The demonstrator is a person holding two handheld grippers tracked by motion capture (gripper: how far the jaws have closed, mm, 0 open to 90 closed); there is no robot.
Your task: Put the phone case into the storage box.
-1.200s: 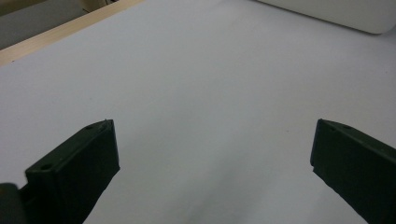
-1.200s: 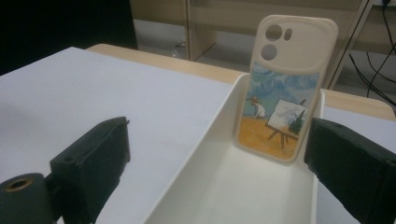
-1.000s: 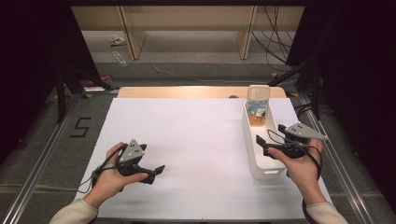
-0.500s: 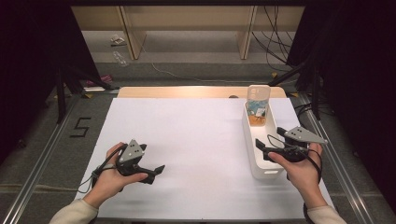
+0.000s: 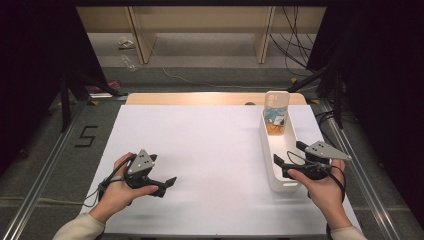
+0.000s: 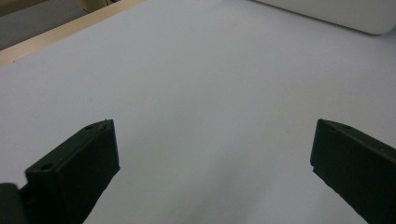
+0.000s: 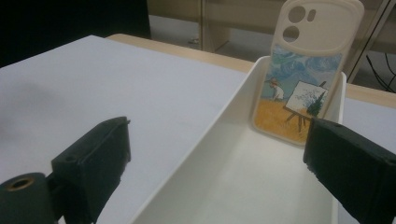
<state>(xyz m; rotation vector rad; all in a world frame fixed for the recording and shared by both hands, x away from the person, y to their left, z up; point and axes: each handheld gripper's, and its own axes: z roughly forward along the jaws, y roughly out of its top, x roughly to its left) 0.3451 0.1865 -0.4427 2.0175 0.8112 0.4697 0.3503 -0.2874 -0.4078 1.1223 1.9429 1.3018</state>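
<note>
Right gripper (image 5: 286, 161): jaws stood wide apart, nothing between them. Held over the near end of the white tray (image 5: 281, 186), pointing along its length toward the far end. In the right gripper view (image 7: 219, 168) the left jaw hung over the tray's left wall and the right jaw over its right wall.
Right hand (image 5: 322, 192): wrapped the gripper body from the near side, cable looped over the wrist, grey plate on top.
Left gripper (image 5: 169, 182): jaws spread wide, empty, in the left gripper view (image 6: 212, 154). Sat low over the white mat (image 5: 200, 145) at its near left, aimed toward the tray side, well apart from the tray.
Left hand (image 5: 120, 187): gripped the body from below-left, cream sleeve at the wrist.
Phone case (image 5: 276, 111): cream, painted scene on the back (figure at an easel, yellow field, blue sky), camera cutouts at the top. Stood on end inside the far end of the tray, leaning back against the far wall, top poking above the rim. Seen clearly in the right gripper view (image 7: 308, 79). Untouched by either gripper.
Tray: long, narrow, white, lying lengthwise on the right part of the mat; the floor in front of the case was bare. A corner of it showed at the top right of the left gripper view (image 6: 336, 11).
Table edge (image 5: 200, 98): bare wood strip beyond the mat.
</note>
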